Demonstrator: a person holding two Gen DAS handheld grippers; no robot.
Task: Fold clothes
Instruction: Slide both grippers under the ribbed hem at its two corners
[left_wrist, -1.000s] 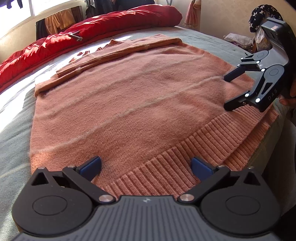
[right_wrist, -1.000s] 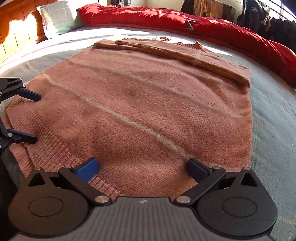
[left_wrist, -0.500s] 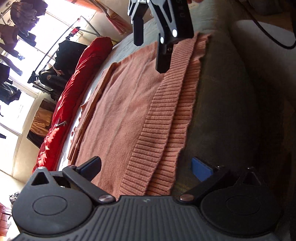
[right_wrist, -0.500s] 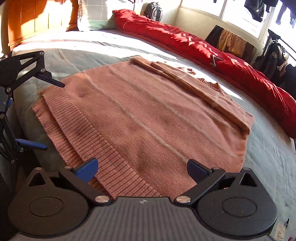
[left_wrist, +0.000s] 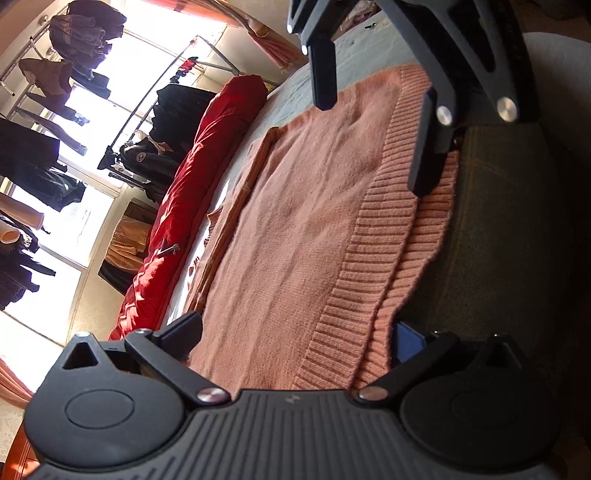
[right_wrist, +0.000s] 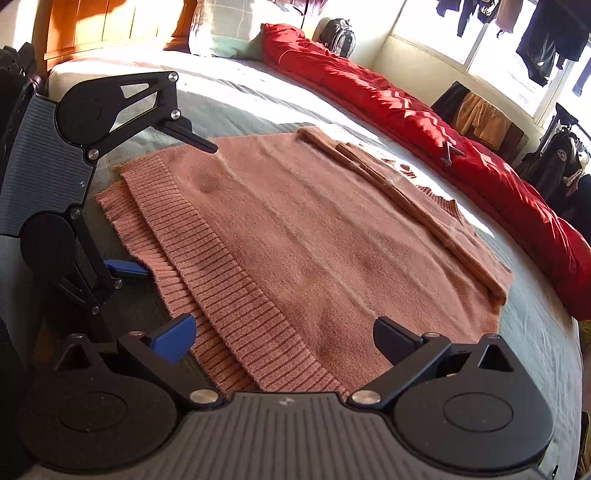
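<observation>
The left gripper is spread wide, one finger above and one below the ribbed hem at the sweater's nine o'clock corner. The right gripper is also spread, straddling the hem at six o'clock. The sweater lies flat on the bed, a red quilt at two o'clock.

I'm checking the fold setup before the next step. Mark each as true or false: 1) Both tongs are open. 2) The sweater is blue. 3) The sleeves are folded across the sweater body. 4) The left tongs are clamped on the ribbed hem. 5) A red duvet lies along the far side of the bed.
1) True: left tongs and right tongs both stand open.
2) False: the sweater is salmon pink.
3) True: the sleeves lie folded across its upper part.
4) False: they straddle the ribbed hem corner, open.
5) True: the red duvet lies there.
</observation>
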